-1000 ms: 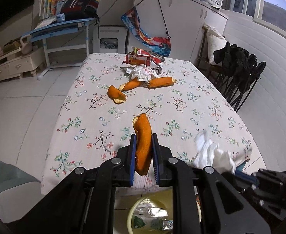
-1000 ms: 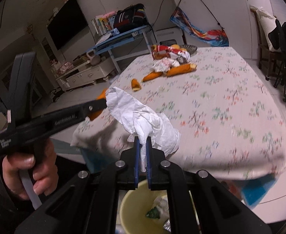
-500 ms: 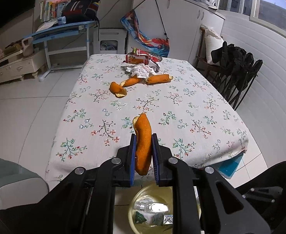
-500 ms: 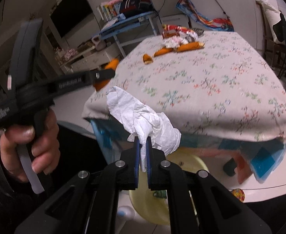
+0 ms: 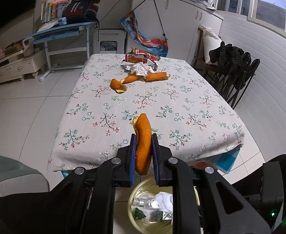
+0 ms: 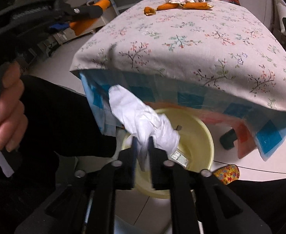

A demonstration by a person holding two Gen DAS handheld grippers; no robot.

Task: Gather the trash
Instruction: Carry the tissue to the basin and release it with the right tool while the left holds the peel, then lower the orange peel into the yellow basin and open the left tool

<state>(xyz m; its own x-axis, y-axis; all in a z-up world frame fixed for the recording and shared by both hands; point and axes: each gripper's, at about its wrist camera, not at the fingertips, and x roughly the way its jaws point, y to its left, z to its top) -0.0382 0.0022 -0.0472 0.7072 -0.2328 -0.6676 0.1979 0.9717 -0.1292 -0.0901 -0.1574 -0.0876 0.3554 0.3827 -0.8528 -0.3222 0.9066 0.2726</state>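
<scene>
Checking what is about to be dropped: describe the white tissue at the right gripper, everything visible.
The white tissue is a crumpled, soft paper wad, elongated and tilted up to the left. Its lower end sits between the pads of the right gripper, whose jaws have just been opening and stand apart. It hangs over the yellow bin, in front of the table's hanging cloth edge.

The left wrist view looks forward and down along the table (image 5: 96,128) from just off its near edge. The right wrist view tilts steeply down at the yellow bin (image 6: 201,128). Both share tabletop and bin.
</scene>
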